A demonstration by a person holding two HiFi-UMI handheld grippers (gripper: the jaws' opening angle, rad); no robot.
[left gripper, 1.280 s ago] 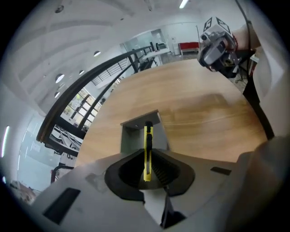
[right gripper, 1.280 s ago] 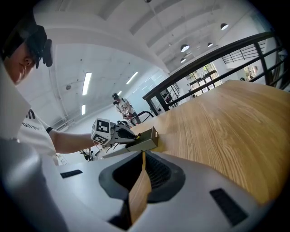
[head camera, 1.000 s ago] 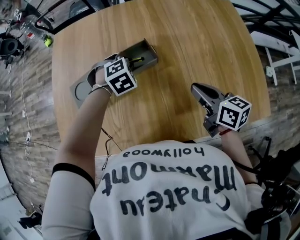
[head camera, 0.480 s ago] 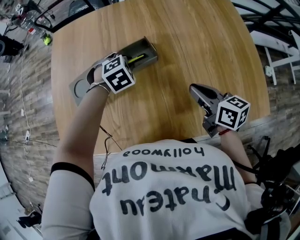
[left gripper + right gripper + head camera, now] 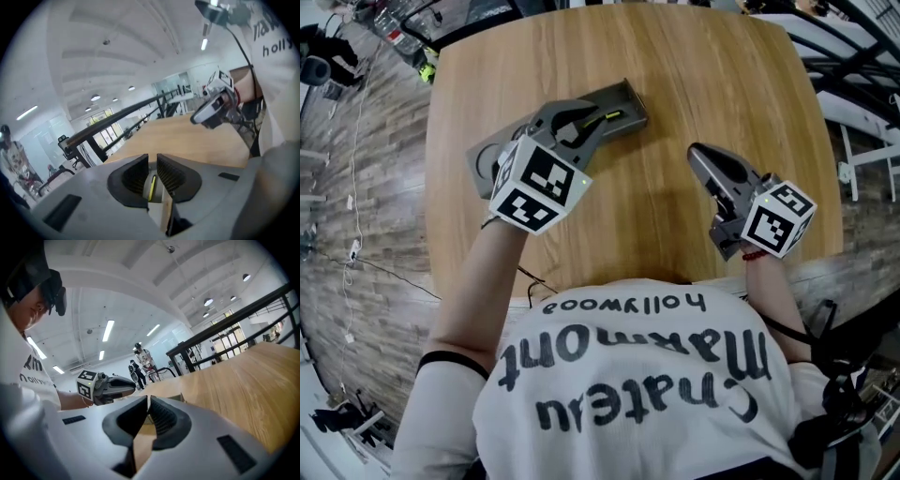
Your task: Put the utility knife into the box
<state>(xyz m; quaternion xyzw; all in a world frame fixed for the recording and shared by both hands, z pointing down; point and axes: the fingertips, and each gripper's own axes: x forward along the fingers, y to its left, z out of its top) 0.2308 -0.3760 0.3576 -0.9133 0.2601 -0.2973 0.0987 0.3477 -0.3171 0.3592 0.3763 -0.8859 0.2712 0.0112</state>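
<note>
1. Since the earlier frames the left claw (image 5: 586, 122) has risen toward the head camera. Its marker cube now looks larger and covers the middle of the box (image 5: 630, 98). The right claw (image 5: 701, 155) has hardly shifted.
2. The table (image 5: 703, 84), a wooden top with rounded corners, fills the upper half of the head view.
3. The person's white printed shirt (image 5: 628, 394) fills the bottom of that frame.
4. The box, a long grey open tray, lies slantwise on the table at upper left of centre, with its right end uncovered.
5. The left claw hangs over the box and points up-right along it. In the left gripper view its jaws (image 5: 152, 161) stand a narrow slit apart with nothing gripped between them.
6. The right claw sits right of centre, over the table near its lower edge, and points to the upper left. In the right gripper view its jaws (image 5: 148, 401) are pressed together and empty.
7. The utility knife (image 5: 607, 117), dark with a yellow stripe, lies inside the right end of the box, just beyond the left claw's tips. In the left gripper view that stripe (image 5: 151, 187) shows through the slit.
</note>
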